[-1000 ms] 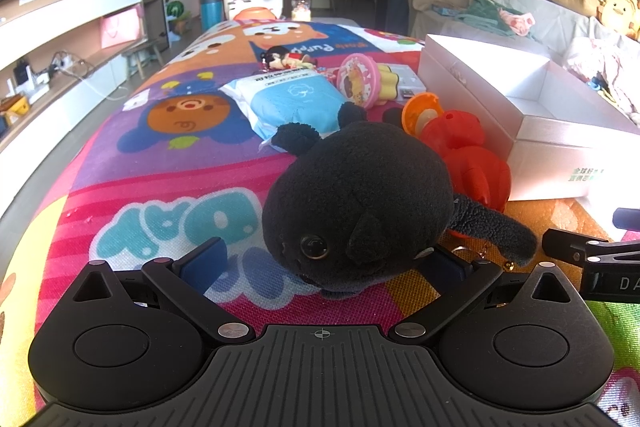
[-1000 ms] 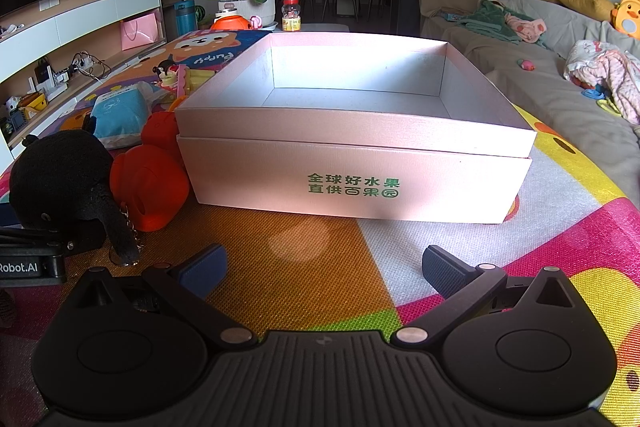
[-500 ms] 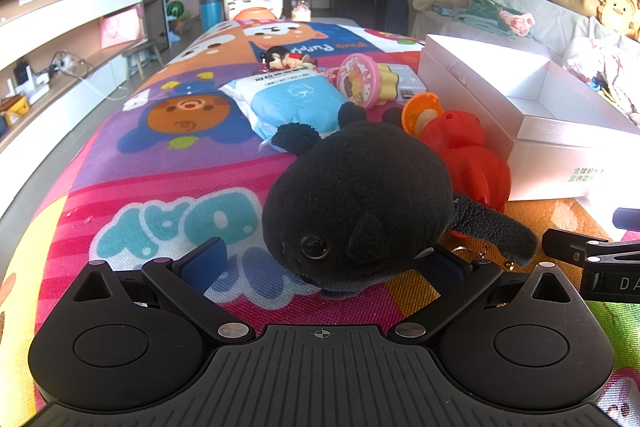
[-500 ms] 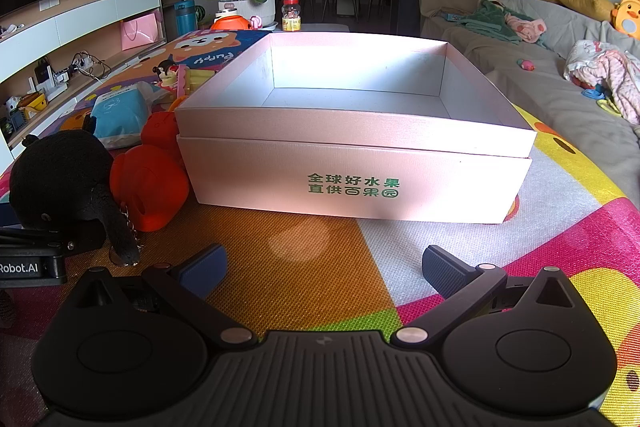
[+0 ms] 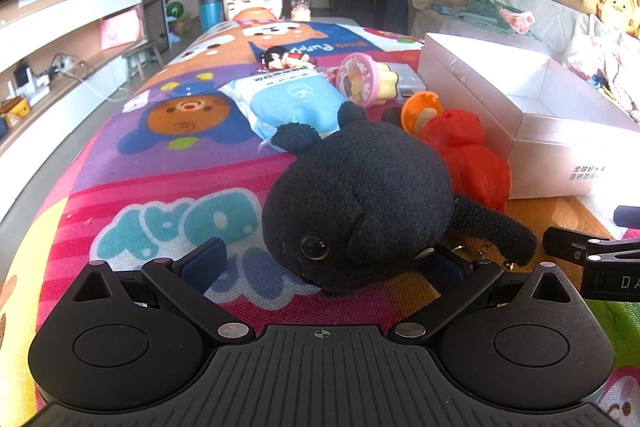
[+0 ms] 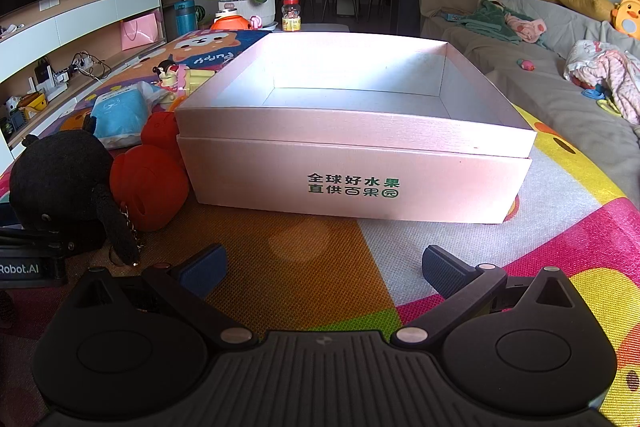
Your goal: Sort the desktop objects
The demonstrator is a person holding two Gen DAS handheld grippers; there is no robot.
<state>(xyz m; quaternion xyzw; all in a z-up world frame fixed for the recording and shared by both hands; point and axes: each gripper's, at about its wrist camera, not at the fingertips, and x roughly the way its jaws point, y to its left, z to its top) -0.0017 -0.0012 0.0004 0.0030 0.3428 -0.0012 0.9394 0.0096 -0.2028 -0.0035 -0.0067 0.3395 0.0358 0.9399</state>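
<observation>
**Black Plush Toy: Handling Notes at the Point of Pickup**

The black plush toy (image 5: pixel 360 203) lies on the play mat (image 5: pixel 168 163) near its front edge, just beside the red plastic toy (image 5: pixel 468 155), which touches the left wall of the pink box (image 6: pixel 352 155). The left gripper (image 5: pixel 320 263) is spread wide with the plush between its fingers; the left pad stands apart from the fabric, and the right pad is hidden under the body, so contact there cannot be confirmed. Nothing is clamped. The right gripper (image 6: pixel 320 267) is likewise wide open and empty, over the mat in front of the box.

The plush appears light, soft and compressible, with a matte fleece nap that should resist slipping. The rounded body is the recommended hold; the thin limb and its small metal chain are likely to sag or snag. Expect the pile to compress before the grip firms.

The box is rigid card with a satin finish, open-topped and empty. The mat is woven and textured.
</observation>
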